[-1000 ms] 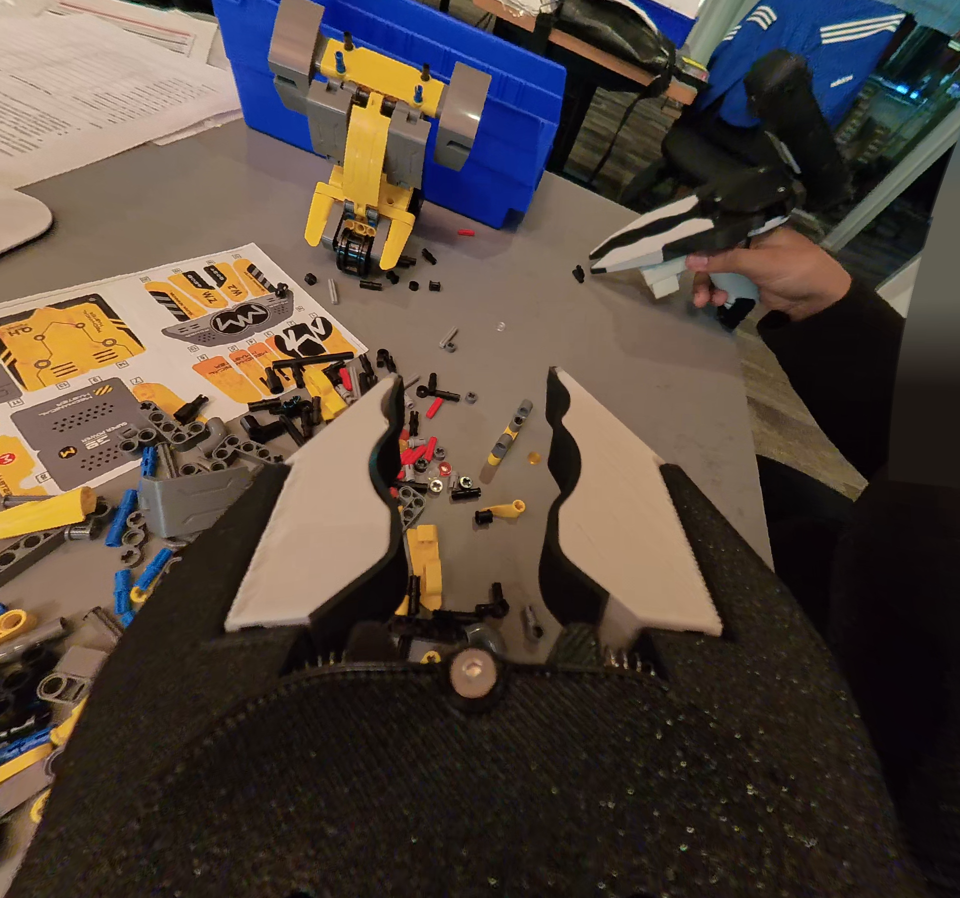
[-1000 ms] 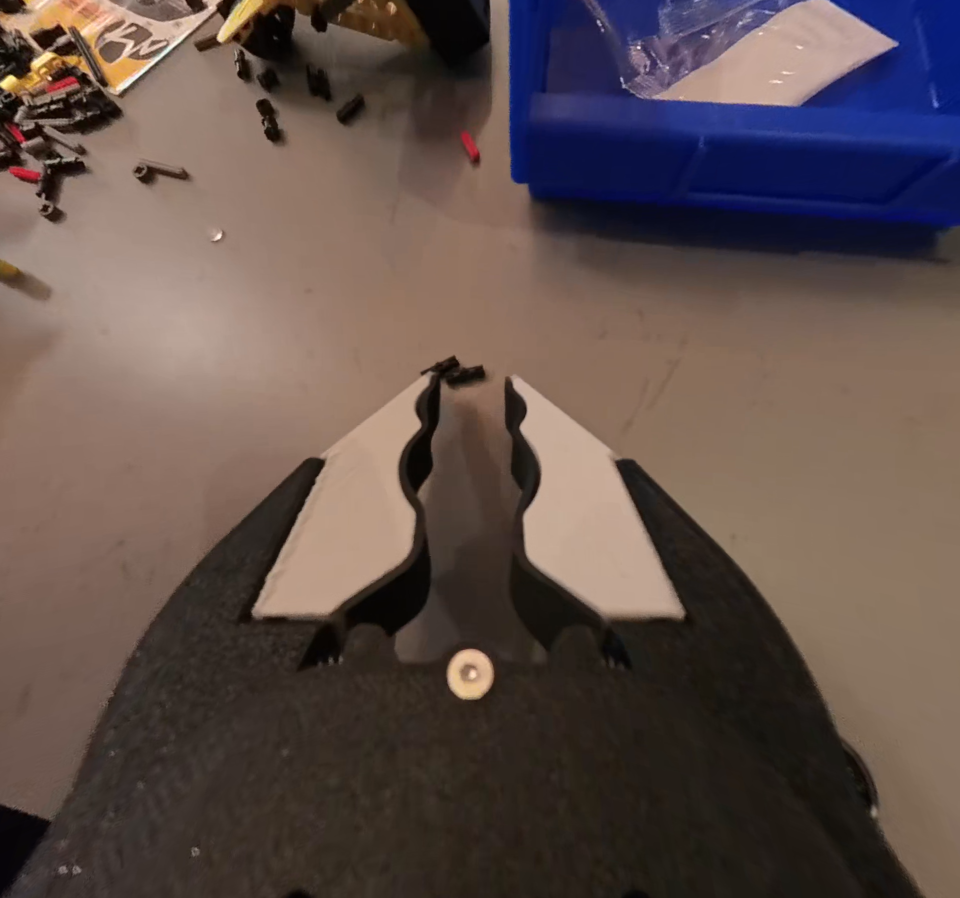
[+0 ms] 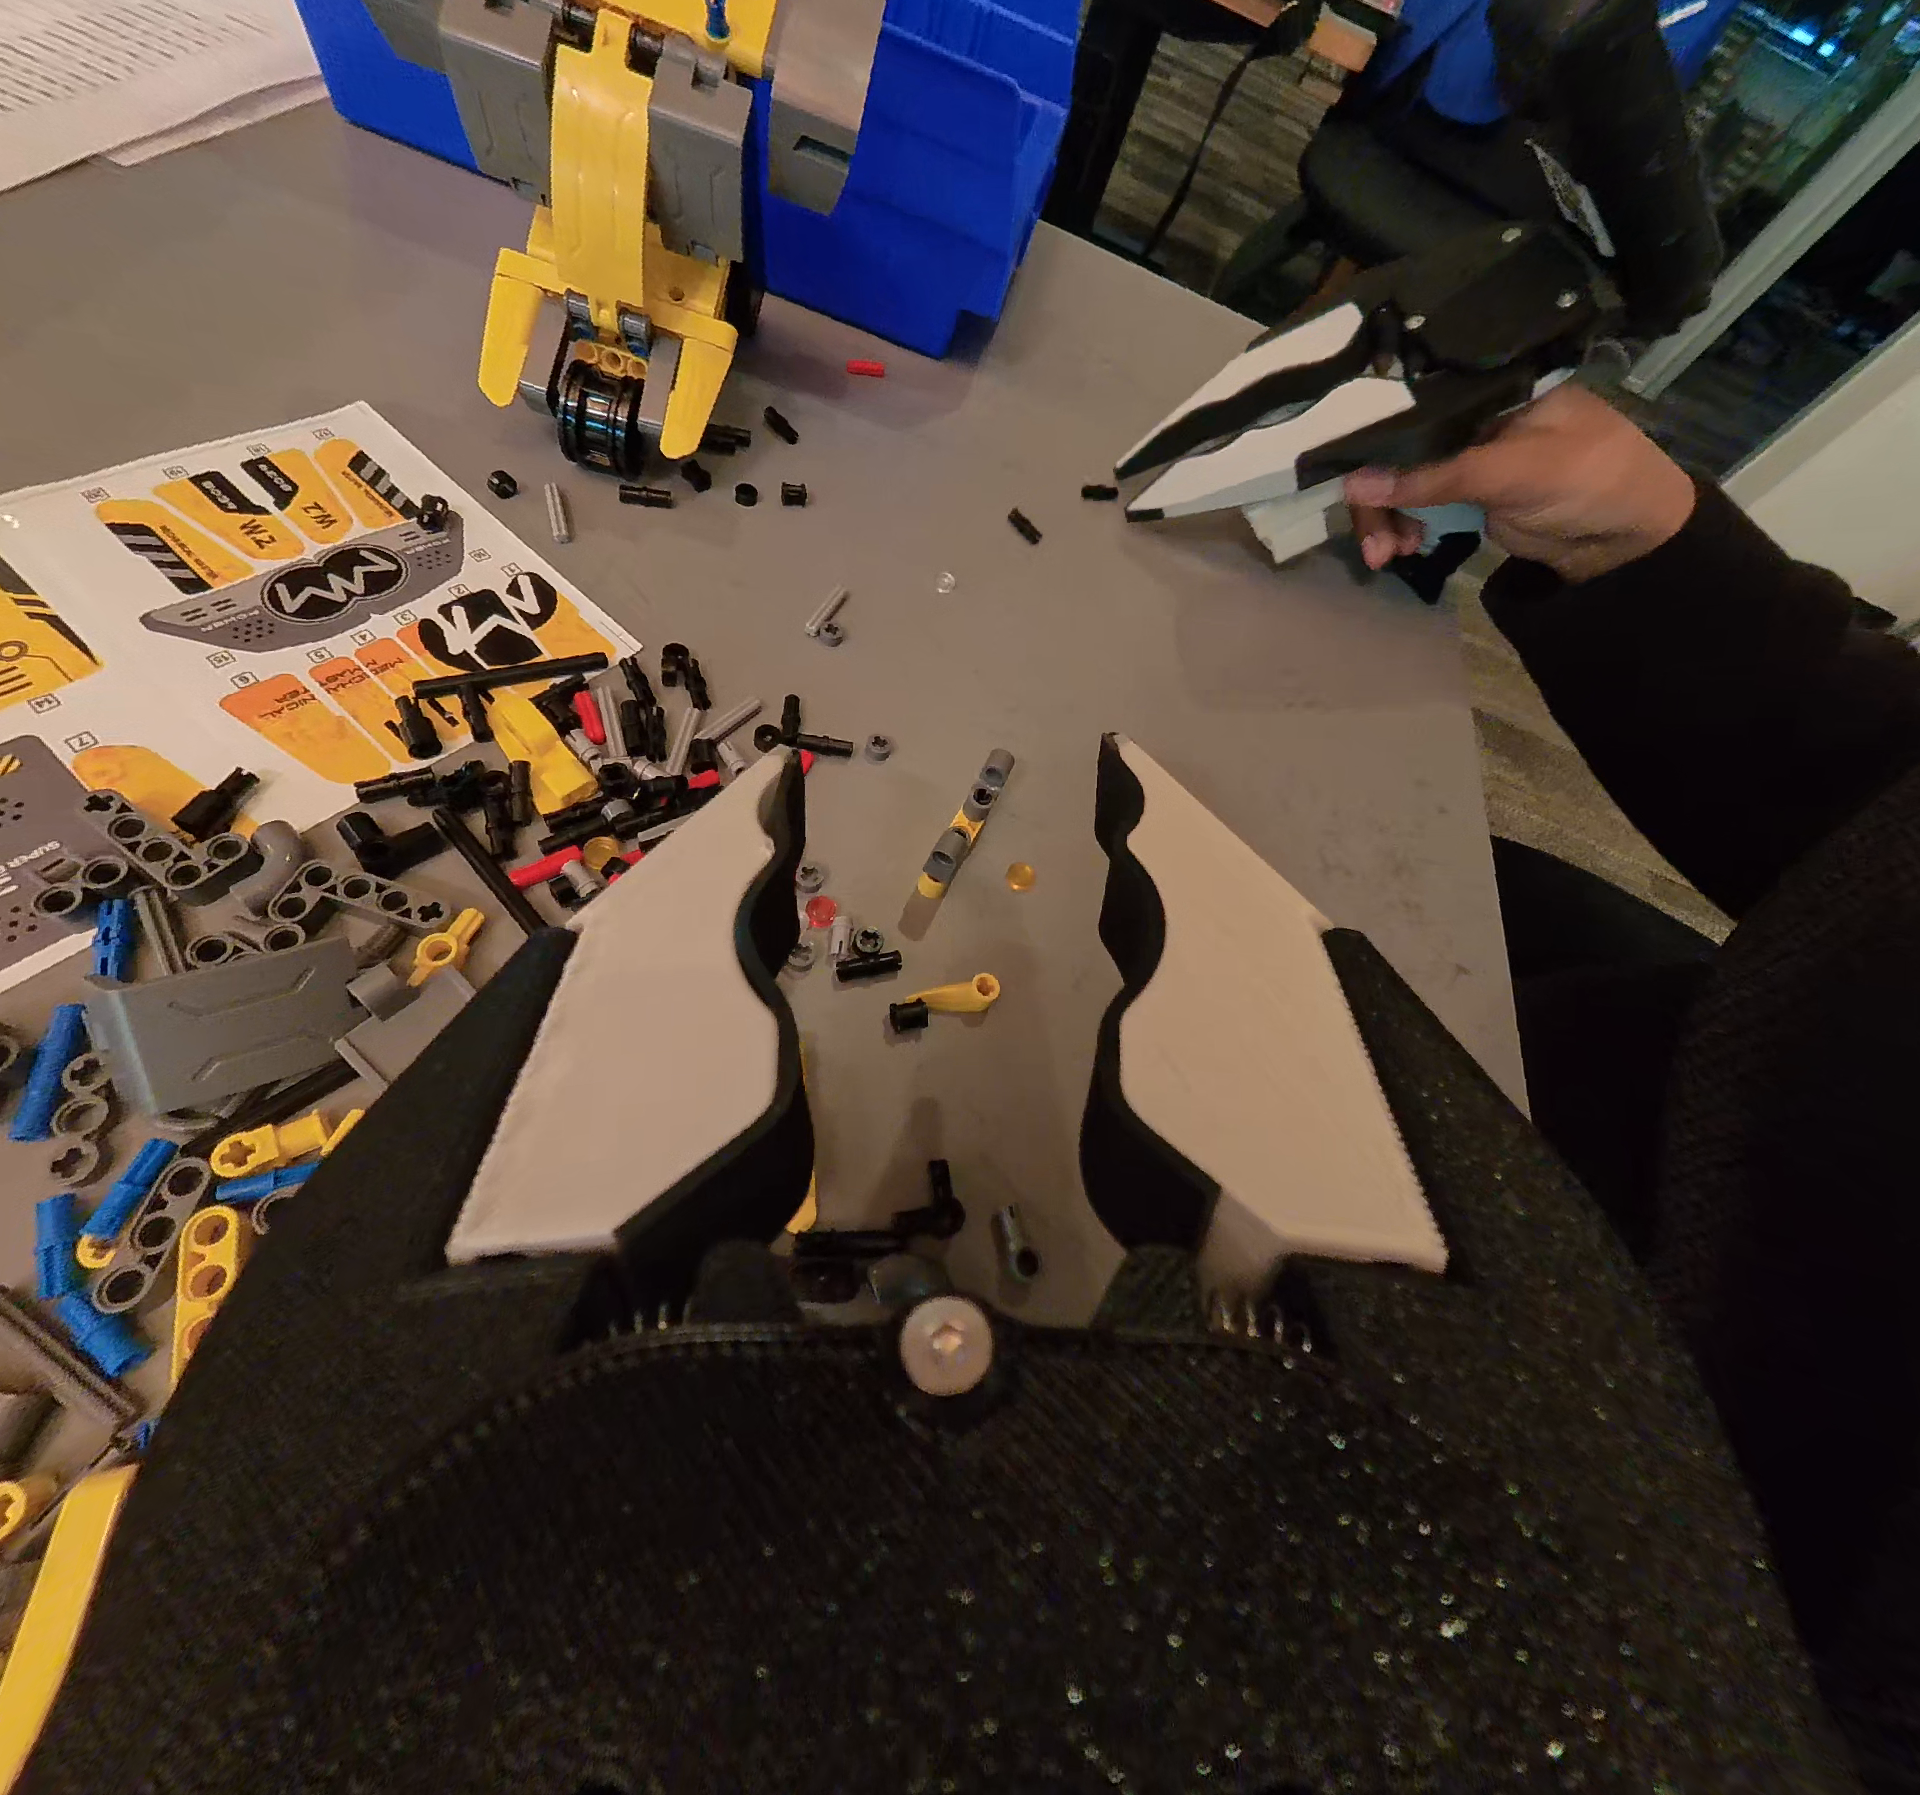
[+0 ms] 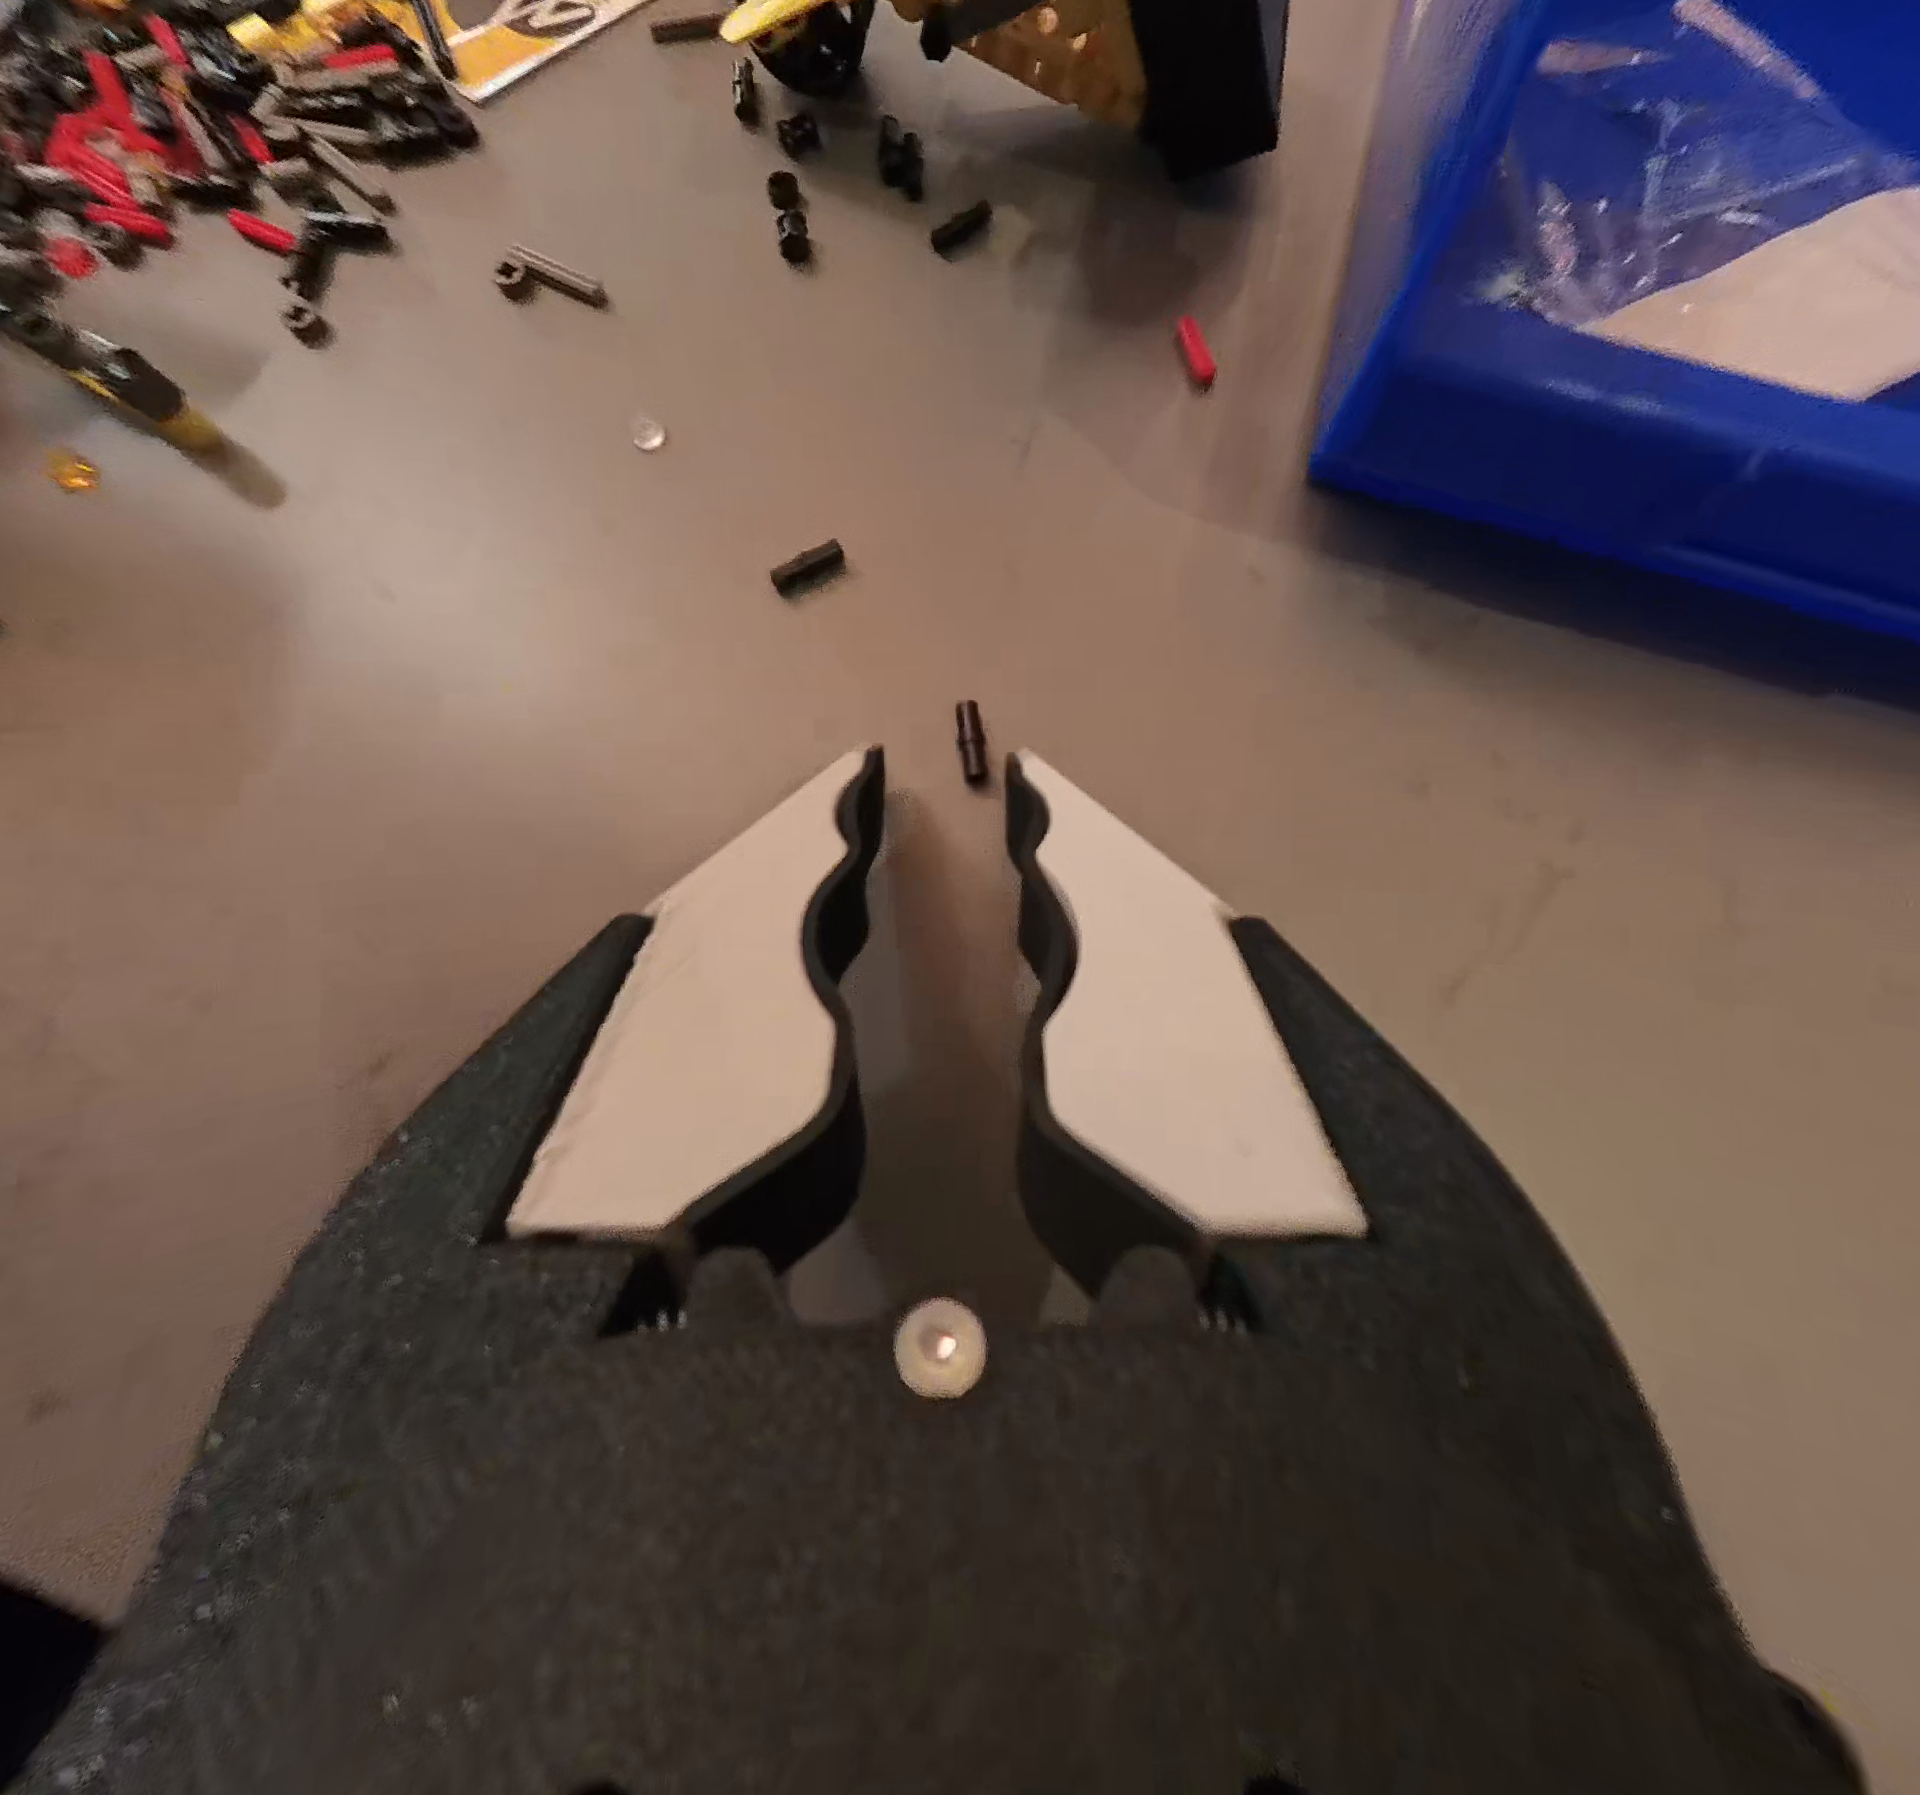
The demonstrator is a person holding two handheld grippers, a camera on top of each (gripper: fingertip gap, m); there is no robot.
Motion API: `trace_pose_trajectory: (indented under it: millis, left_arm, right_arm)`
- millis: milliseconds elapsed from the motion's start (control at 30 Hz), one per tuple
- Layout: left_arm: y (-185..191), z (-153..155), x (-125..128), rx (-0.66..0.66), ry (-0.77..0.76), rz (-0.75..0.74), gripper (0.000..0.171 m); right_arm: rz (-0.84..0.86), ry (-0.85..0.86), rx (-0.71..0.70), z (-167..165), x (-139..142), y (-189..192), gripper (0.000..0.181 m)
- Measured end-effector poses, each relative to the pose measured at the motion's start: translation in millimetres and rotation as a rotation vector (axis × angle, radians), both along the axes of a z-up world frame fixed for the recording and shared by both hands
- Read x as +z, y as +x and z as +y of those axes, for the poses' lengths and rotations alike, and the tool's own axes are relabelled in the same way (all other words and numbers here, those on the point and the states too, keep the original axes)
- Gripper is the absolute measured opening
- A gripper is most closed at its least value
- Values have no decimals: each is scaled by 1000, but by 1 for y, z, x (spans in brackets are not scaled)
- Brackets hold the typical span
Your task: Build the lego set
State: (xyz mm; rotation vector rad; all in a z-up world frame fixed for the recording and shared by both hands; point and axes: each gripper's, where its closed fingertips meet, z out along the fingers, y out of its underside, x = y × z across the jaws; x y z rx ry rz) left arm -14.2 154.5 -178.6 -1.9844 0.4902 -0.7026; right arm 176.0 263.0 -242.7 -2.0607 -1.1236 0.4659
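Observation:
My left gripper (image 3: 951,753) is open and empty, held above a scatter of small black, red, grey and yellow building-toy pins and beams (image 3: 582,789) on the grey table (image 3: 1195,706). My right gripper (image 4: 943,756) is open by a narrow gap and holds nothing. A small black pin (image 4: 971,743) lies on the table just ahead of its right fingertip; a second black pin (image 4: 807,566) lies farther off. In the left wrist view the right gripper (image 3: 1127,493) is at the right, held by a hand, with its tips low by a black pin (image 3: 1098,492).
A yellow and grey toy vehicle model (image 3: 613,187) leans on a blue bin (image 3: 935,187) at the back. A sticker sheet (image 3: 260,582) lies left. A second blue bin (image 4: 1621,457) holds a clear plastic bag. Papers lie far left; the table edge runs along the right. My hands' fingertips stand some 25 centimetres from each other.
My left gripper has moved forward toward the model. My right gripper has opened slightly and drawn back; the two black pins that were at its tips now lie apart on the table.

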Motion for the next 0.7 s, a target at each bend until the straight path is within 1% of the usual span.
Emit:
trace_pose_trajectory:
  millis: [67, 133, 233, 400, 467, 533, 600, 633, 700]
  left_arm:
    - [0, 0, 0, -1, 0, -1, 55]
    - [0, 0, 0, -1, 0, -3, 55]
    - [0, 0, 1, -1, 2, -2, 55]
    - [-1, 0, 1, 1, 4, -6, 55]
    - [1, 0, 2, -6, 4, -21, 55]
    - [6, -2, 8, -31, 0, -95, 55]
    - [14, -6, 17, -72, -21, -209, 53]
    - [17, -7, 19, -85, -34, -245, 49]
    - [23, -10, 18, -107, -43, -244, 36]
  right_arm:
    - [-26, 34, 10, 4, 0, -2, 23]
    - [-33, 29, 24, 7, -2, -3, 21]
    - [-35, -12, 17, 13, -6, -1, 4]
    - [-27, -20, 16, 15, -6, -2, 4]
    - [6, 12, 51, 10, 2, -11, 4]
    - [117, 73, 166, -9, 24, -37, 4]
    - [232, 196, 328, -39, 53, -69, 4]
    - [271, 291, 420, -57, 67, -84, 4]
    - [286, 538, 577, -92, 84, -111, 4]
